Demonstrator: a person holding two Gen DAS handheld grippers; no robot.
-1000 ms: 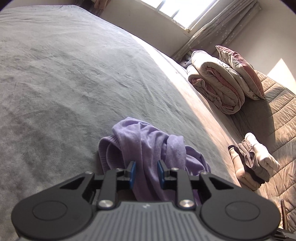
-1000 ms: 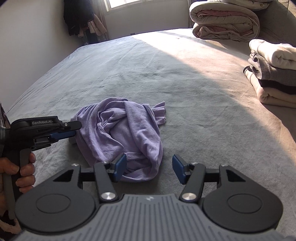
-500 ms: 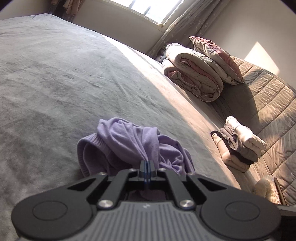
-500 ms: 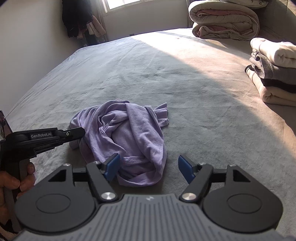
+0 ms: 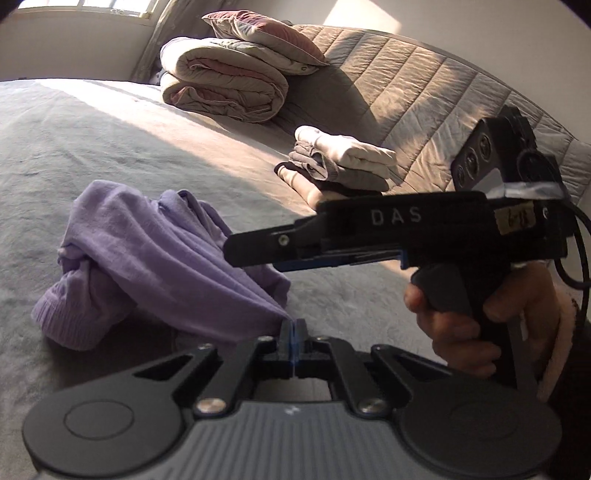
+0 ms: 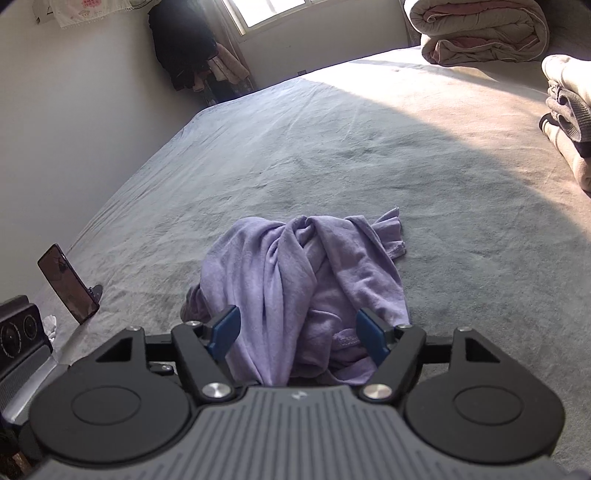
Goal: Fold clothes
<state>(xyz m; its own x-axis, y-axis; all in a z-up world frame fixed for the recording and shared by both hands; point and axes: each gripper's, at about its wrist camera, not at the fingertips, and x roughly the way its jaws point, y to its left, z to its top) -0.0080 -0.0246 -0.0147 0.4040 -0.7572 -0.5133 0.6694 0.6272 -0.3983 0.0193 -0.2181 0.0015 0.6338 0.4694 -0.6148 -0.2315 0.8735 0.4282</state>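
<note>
A crumpled purple garment (image 5: 159, 258) lies on the grey bed (image 5: 92, 147). My left gripper (image 5: 293, 332) is shut on a pinch of its near edge, and the cloth runs taut from the pads up into the heap. In the right wrist view the same garment (image 6: 306, 277) lies bunched and twisted, with its near folds passing between the blue pads of my right gripper (image 6: 298, 328). That gripper stands open and wide, and the pads do not press the cloth. In the left wrist view, a hand (image 5: 461, 325) holds the right gripper (image 5: 236, 254) just above the garment's right side.
A stack of folded clothes (image 5: 340, 166) sits near the quilted headboard (image 5: 424, 92), with a rolled duvet (image 5: 225, 85) and a pillow (image 5: 258, 33) behind it. A phone on a stand (image 6: 68, 282) is at the bed's left edge. Dark clothes (image 6: 184, 48) hang by the window.
The left gripper closed on the garment's edge, then rolled and swung right, pulling the cloth taut. The right gripper's jaws widened and came in over the garment's near folds.
</note>
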